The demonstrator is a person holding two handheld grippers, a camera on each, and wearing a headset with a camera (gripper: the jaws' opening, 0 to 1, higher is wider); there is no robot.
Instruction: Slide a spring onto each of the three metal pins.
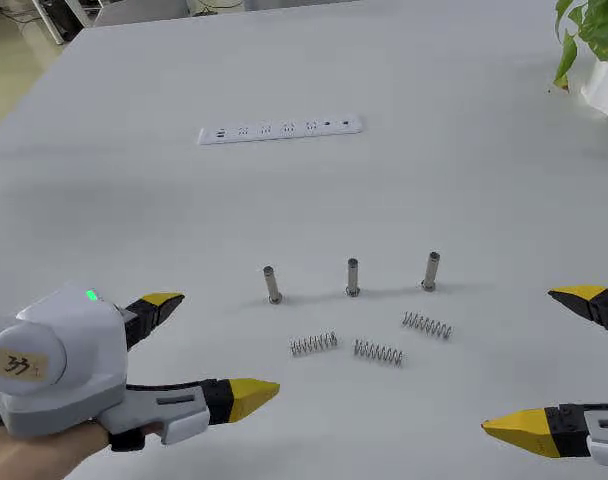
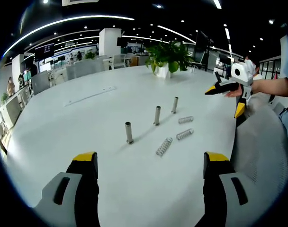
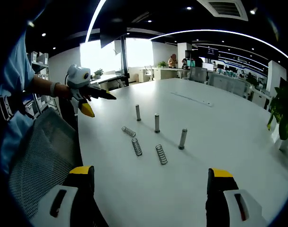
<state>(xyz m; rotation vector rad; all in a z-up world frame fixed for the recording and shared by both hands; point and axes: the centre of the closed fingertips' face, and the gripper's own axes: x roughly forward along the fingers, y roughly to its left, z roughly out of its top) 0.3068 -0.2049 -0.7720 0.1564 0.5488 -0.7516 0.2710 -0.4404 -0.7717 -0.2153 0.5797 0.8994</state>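
Three springs (image 1: pixel 378 352) lie loose on the table (image 1: pixel 434 180), just on the near side of the middle pin (image 1: pixel 353 277). The left hand-held gripper (image 1: pixel 224 340) and right hand-held gripper (image 1: pixel 519 360) flank that pin, both wide open and empty. A hard pinch may flick a spring away or topple the pin.

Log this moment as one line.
stage: not started | left tool: open, empty | right tool: open, empty | pins: three upright, bare | springs: three lying loose, apart from pins
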